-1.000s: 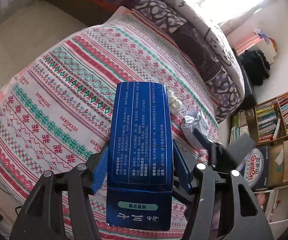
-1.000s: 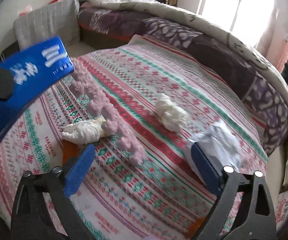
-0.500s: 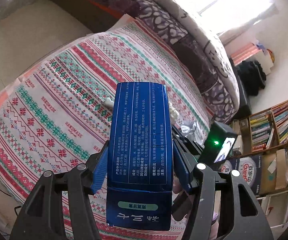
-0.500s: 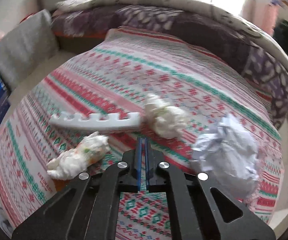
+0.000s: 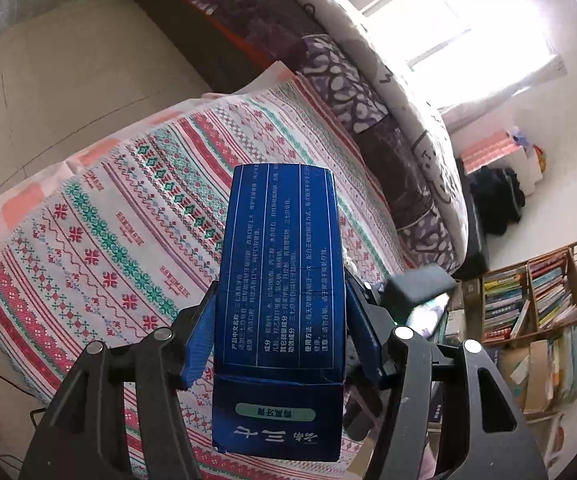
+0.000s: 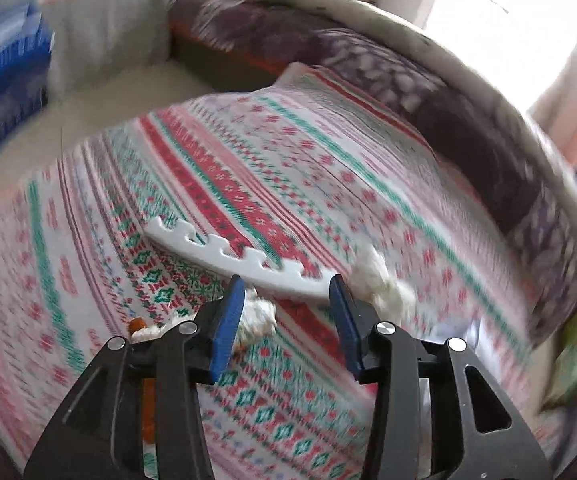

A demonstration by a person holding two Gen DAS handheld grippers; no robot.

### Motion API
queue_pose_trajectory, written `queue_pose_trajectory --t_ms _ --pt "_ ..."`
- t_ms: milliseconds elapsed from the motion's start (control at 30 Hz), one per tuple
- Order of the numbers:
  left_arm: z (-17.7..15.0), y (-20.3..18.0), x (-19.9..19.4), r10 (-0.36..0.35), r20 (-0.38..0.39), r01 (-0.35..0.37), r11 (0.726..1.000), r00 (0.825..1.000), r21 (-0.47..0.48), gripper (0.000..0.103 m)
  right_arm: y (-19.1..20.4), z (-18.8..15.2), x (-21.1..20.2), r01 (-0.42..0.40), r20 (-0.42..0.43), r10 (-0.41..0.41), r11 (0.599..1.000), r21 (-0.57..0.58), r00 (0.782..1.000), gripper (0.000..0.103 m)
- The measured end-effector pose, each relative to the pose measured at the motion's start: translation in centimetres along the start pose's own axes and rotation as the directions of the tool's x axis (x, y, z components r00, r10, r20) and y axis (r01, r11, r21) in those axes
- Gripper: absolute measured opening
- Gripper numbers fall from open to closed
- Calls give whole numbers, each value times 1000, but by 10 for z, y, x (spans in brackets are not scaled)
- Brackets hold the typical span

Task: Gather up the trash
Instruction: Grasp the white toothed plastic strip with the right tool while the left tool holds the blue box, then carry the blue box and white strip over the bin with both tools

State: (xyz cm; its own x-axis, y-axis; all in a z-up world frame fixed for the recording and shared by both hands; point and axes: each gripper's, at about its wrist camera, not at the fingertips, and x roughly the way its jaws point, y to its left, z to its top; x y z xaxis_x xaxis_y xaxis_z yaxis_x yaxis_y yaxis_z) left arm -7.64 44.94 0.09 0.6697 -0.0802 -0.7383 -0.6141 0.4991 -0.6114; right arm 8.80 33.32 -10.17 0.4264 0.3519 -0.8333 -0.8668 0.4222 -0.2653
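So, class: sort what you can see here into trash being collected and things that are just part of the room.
Trash:
blue box, shut in the left claw
foam strip
two tissue wads

Room:
bedspread
quilt
bookshelf

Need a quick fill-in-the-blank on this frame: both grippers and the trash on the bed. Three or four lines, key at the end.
1. The left gripper is shut on a ____ carton.
2. The right gripper has its jaws ____, holding nothing.
3. The white foam strip with the notched edge lies on the patterned ____.
4. A crumpled tissue lies beside the strip's ____ end.

Missing words: blue; open; bedspread; right
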Motion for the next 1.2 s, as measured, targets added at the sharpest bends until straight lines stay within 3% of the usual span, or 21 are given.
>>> queue_pose_trajectory --t_ms 167,300,367,400,467,600,867,1200 --pt "6 4 -9 -19 21 20 1000 1000 -22 59 23 23 29 -109 -153 86 983 -148 984 47" --pt "15 13 -22 -33 56 36 998 998 -57 59 34 25 43 -177 -223 132 965 -192 966 66" --pt "19 19 -26 -35 69 40 997 997 -71 59 31 28 46 -191 -213 156 969 -154 964 66" --pt "20 21 -27 -36 72 41 996 997 -78 59 25 30 49 -201 -215 175 974 -103 961 57" --pt "22 25 -28 -36 74 42 995 997 -90 60 14 33 51 -177 -199 163 983 -51 966 38" --pt "22 27 -29 -30 79 38 995 996 -95 60 -13 39 46 -166 -131 181 979 118 975 16" --pt "19 15 -23 9 101 -2 998 995 -61 60 -43 37 8 -100 17 100 942 320 995 10" --pt "10 -10 -27 -11 181 9 1000 983 9 60 -90 9 -79 -167 244 42 837 521 969 7"
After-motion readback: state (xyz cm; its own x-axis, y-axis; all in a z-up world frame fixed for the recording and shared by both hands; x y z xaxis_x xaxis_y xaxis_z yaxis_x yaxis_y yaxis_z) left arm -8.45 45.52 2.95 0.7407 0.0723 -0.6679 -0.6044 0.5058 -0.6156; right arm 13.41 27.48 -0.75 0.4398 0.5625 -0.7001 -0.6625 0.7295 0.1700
